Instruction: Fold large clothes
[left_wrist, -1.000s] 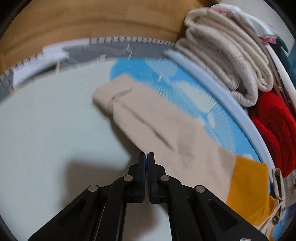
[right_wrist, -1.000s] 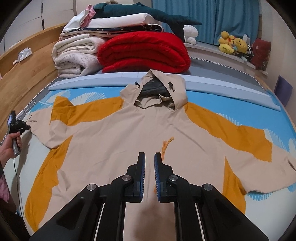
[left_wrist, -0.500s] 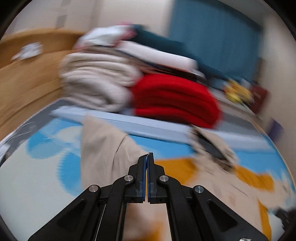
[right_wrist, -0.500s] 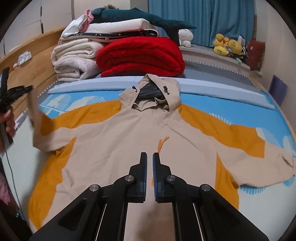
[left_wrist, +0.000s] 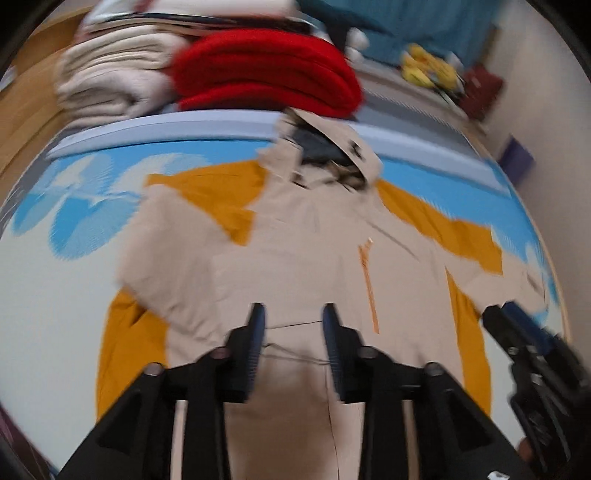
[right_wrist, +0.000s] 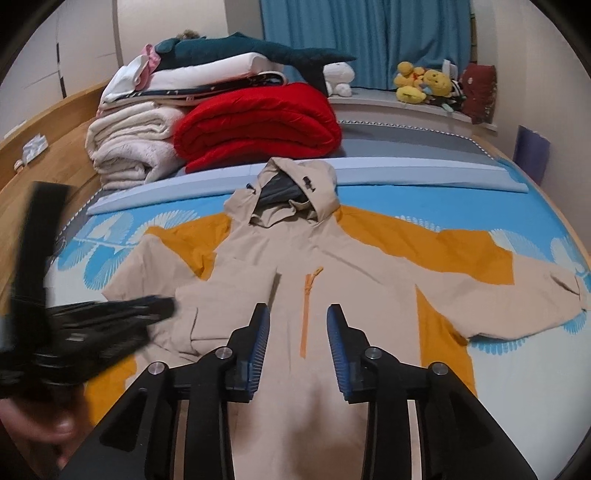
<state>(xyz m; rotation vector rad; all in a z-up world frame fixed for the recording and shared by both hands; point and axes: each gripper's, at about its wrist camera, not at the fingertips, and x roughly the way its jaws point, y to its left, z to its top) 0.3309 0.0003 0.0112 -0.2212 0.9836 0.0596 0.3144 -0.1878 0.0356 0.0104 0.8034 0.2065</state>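
A beige and orange hooded jacket (right_wrist: 354, 266) lies face up on the bed, hood toward the blankets; it also shows in the blurred left wrist view (left_wrist: 314, 258). Its left sleeve (right_wrist: 184, 280) is folded in over the chest; the right sleeve (right_wrist: 517, 291) lies stretched out. My left gripper (left_wrist: 293, 325) is open and empty above the jacket's lower front; it appears blurred in the right wrist view (right_wrist: 122, 317), over the folded sleeve. My right gripper (right_wrist: 297, 325) is open and empty above the jacket's front zip (right_wrist: 306, 314); it also shows in the left wrist view (left_wrist: 517, 332).
Folded red (right_wrist: 258, 125) and cream (right_wrist: 129, 144) blankets with more bedding on top are stacked at the bed's far end. Stuffed toys (right_wrist: 424, 85) sit on a ledge by blue curtains. A wooden bed frame (right_wrist: 48, 162) runs along the left. The blue patterned sheet (right_wrist: 461, 206) surrounds the jacket.
My left gripper carried the left sleeve cuff in over the chest, let it go and opened. My right gripper opened from nearly shut and stayed over the jacket's front.
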